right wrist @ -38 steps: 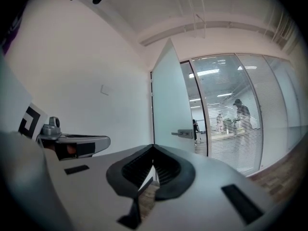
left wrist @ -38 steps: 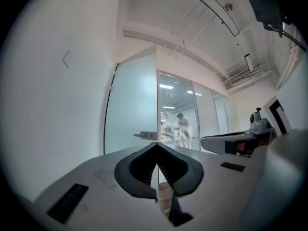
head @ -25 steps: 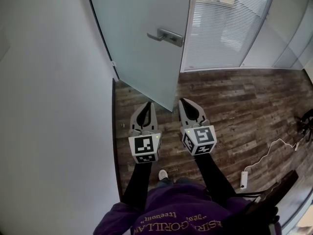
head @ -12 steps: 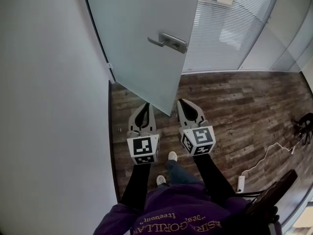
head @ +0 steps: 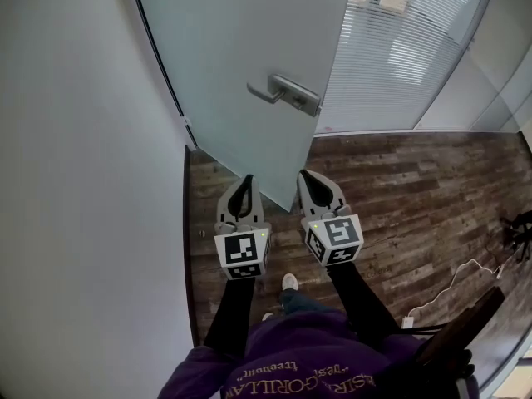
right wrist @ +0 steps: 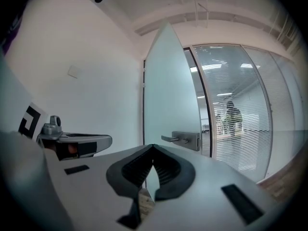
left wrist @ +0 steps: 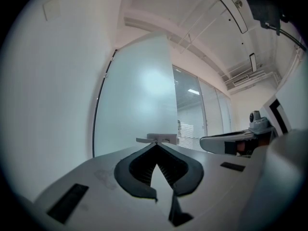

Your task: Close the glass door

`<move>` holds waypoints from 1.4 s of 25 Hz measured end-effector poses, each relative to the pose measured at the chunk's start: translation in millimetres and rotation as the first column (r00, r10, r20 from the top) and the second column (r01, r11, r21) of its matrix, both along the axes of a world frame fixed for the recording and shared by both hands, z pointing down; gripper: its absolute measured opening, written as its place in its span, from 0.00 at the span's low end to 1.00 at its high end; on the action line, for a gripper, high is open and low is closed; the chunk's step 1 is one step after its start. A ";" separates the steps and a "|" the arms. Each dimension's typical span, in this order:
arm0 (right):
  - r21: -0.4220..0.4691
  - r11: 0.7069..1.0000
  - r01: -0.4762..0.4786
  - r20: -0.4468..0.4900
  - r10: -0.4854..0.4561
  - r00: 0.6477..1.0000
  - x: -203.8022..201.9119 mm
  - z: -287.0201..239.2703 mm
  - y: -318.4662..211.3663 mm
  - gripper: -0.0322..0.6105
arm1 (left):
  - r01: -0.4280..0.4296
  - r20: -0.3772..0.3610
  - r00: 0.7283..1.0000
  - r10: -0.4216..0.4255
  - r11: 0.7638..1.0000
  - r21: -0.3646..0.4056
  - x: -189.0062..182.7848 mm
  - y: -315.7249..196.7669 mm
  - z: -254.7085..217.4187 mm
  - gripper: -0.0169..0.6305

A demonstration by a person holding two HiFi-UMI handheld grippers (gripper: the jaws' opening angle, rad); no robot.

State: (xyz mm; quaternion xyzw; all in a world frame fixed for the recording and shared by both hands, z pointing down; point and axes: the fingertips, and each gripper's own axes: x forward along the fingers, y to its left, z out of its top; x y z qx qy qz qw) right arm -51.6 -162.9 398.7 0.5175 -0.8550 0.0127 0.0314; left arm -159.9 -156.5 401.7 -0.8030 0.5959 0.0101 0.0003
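Note:
The frosted glass door [head: 241,48] stands open, swung out from the white wall, its free edge towards me. On it is a metal lever handle [head: 285,94]. Both grippers are held level in front of me, side by side, just short of the door's lower part. My left gripper [head: 247,179] is shut and empty, and my right gripper [head: 302,174] is likewise shut with nothing in it. In the left gripper view the handle [left wrist: 156,138] sits just beyond the closed left gripper [left wrist: 156,145]. In the right gripper view the handle [right wrist: 183,139] lies ahead, slightly right of the right gripper [right wrist: 153,147].
A white wall [head: 83,181] runs along the left. A glass partition with blinds [head: 399,56] stands beyond the door, and a person [right wrist: 232,114] is behind it. The floor [head: 399,198] is dark wood, with a white cable [head: 465,277] at right. My shoe [head: 288,283] is below the grippers.
Both grippers and I have moved forward towards the door. The door and its handle now look larger and closer. Both pairs of jaws stayed shut.

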 end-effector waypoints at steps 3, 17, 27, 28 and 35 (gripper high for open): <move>0.006 1.000 0.011 0.000 -0.011 1.000 9.3 -2.2 -23.5 0.04 | 0.011 -0.005 1.000 -0.011 1.000 -0.006 9.5 -23.0 -1.3 0.01; 0.002 1.000 0.017 0.016 -0.017 1.000 33.9 0.6 -88.2 0.04 | 0.001 0.014 1.000 -0.001 1.000 -0.007 38.8 -92.9 0.1 0.01; 0.002 0.999 -0.037 0.031 0.037 0.999 28.5 -7.5 -121.6 0.04 | -0.126 0.127 0.984 0.126 0.992 -0.009 45.1 -142.1 -8.3 0.01; 0.001 0.999 -0.045 0.034 0.045 0.998 28.7 -8.0 -123.5 0.04 | -0.149 0.168 0.975 0.149 0.989 -0.008 47.2 -147.8 -8.7 0.04; 0.003 0.995 -0.100 0.038 0.100 0.994 32.5 -6.6 -131.4 0.04 | -0.226 0.683 0.700 0.209 0.972 -0.067 48.3 -204.1 18.5 0.32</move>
